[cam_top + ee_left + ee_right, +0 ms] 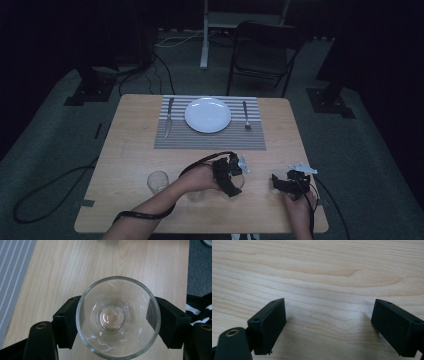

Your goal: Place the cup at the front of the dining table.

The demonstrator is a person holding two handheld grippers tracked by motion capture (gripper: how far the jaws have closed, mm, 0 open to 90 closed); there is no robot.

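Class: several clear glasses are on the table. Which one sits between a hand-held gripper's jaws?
The glass between the left hand-held gripper jaws, right of the free-standing glass near the table's left edge.

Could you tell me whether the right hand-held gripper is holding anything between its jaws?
No, the right hand-held gripper stands with its jaws wide apart over bare wooden table.

No readable text — no labels
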